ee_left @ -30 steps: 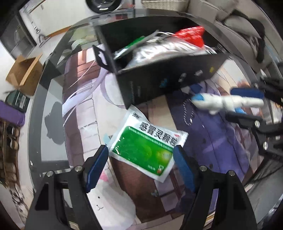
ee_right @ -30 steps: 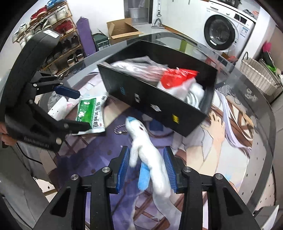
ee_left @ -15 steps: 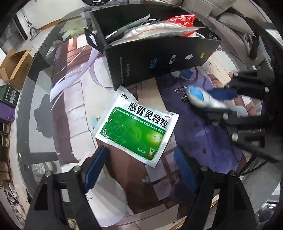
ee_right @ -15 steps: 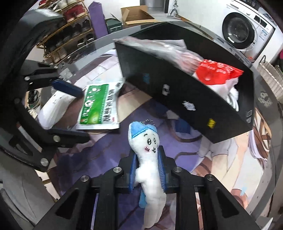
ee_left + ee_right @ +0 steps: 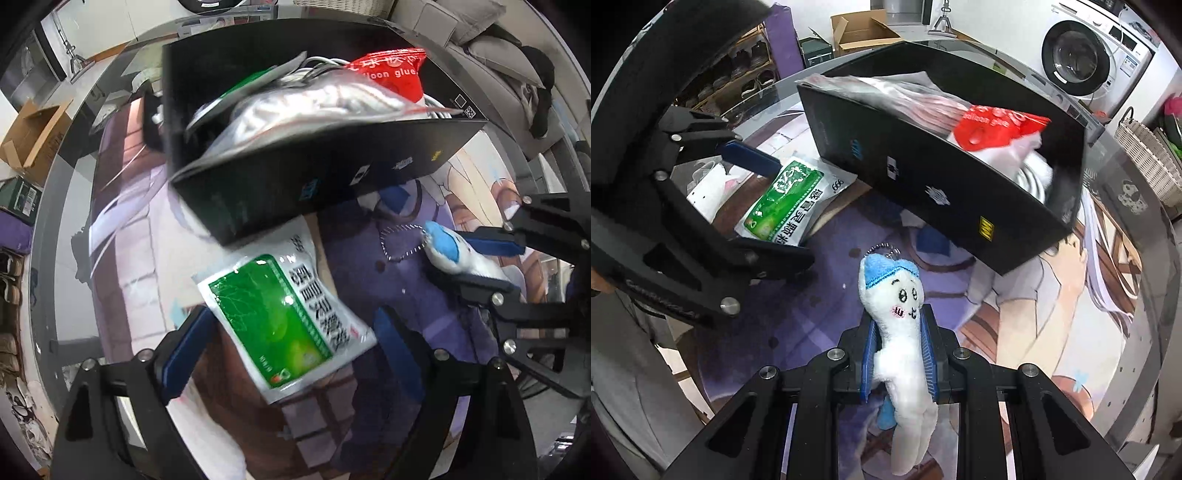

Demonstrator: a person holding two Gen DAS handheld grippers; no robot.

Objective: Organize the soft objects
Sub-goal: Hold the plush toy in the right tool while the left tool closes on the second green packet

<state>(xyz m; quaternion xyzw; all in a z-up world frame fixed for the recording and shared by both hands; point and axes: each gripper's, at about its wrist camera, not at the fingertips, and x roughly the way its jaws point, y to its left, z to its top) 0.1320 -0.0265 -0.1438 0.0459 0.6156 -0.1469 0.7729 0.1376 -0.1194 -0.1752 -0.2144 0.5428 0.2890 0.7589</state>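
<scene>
Blue-padded black right gripper (image 5: 899, 356) clamped on small white plush doll w/ blue cap (image 5: 899, 332), mid-body, head up, legs dangling, lifted off printed mat (image 5: 1034, 314). Best to keep squeeze firm, clear near wall of open black cardboard box (image 5: 942, 177), drop doll inside by red glue pouch (image 5: 993, 125). Pointed fwd toward box, roughly level. Left gripper (image 5: 295, 350) spread wide, low over green-and-white foil medicine sachet (image 5: 288, 321) lying flat just beside box; not gripping yet.

washing machine (image 5: 1082, 61) (door shut), cardboard box (image 5: 862, 31)
</scene>
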